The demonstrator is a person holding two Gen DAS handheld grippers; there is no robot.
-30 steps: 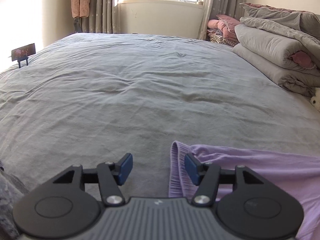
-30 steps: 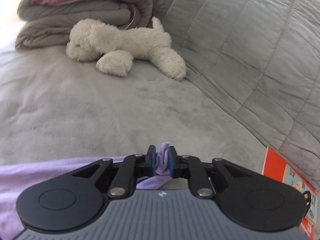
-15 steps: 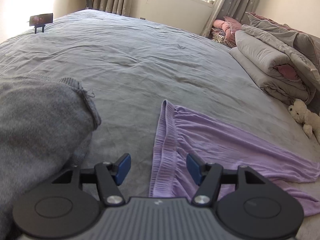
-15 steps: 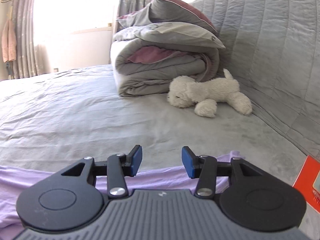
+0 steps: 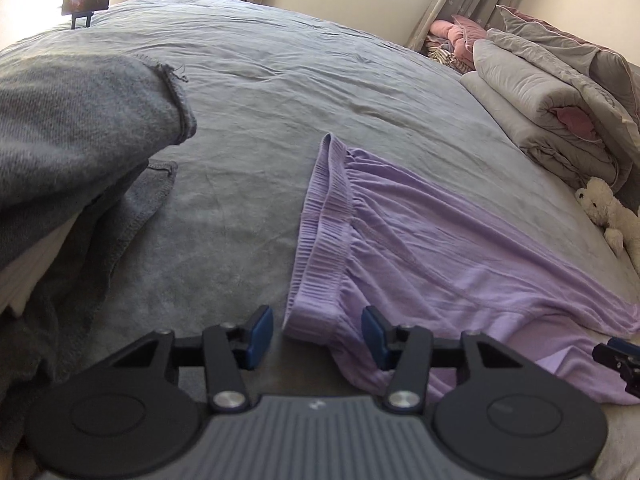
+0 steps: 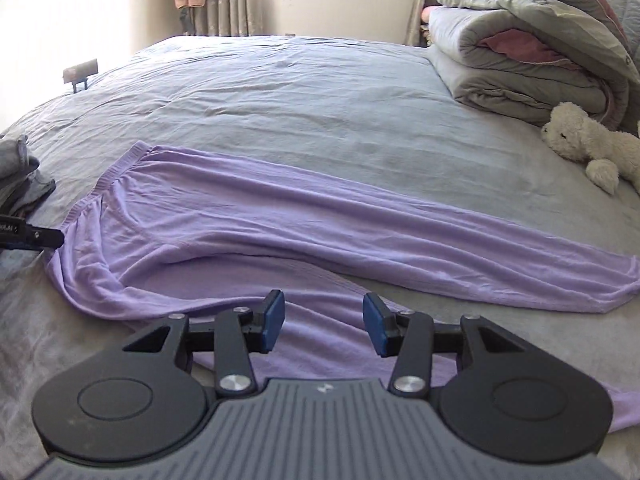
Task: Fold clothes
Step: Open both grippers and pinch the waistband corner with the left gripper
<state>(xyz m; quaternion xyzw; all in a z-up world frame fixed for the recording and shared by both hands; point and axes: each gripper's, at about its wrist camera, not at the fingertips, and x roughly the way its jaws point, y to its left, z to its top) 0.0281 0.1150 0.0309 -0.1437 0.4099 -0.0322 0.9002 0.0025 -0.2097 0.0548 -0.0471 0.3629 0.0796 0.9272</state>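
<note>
lilac trousers [image 6: 280,208] | spread flat on bed (lightly wrinkled) | elastic waistband [image 5: 320,220] leftward, legs rightward

lilac trousers [image 6: 280,216], grey bedsheet [image 6: 280,92], white plush [image 6: 592,144]

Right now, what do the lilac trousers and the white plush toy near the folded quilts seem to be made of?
The lilac trousers look like a thin, matte jersey knit: they drape in soft ripples and the waistband is finely ribbed; the fibre cannot be told. The white plush toy looks like fluffy synthetic pile, with a shaggy, fuzzy outline.
</note>
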